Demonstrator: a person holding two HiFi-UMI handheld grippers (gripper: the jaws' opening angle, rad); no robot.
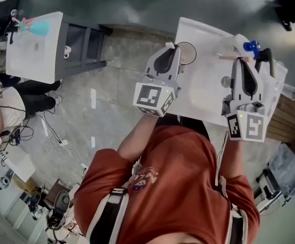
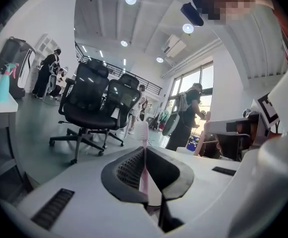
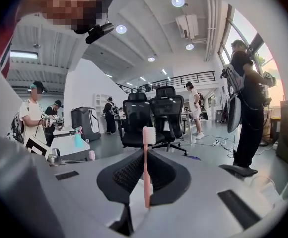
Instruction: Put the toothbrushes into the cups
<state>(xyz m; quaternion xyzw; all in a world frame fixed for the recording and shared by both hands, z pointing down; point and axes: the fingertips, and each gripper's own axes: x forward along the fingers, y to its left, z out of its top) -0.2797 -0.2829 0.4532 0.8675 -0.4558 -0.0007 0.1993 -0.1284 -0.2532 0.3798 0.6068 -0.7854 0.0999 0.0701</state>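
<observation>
With left gripper (image 2: 145,153) clamped on pale pink plastic toothbrush (image 2: 144,132) and right gripper (image 3: 147,160) pinching second pink toothbrush (image 3: 148,136) above white table (image 1: 203,95), centre each over clear round cup (image 1: 186,53); lower straight, release late.

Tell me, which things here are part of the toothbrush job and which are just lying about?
Part of the job: left gripper, shut on left toothbrush; right gripper, shut on right toothbrush; clear cup.
Lying about: teal spray bottle; office chairs.
</observation>
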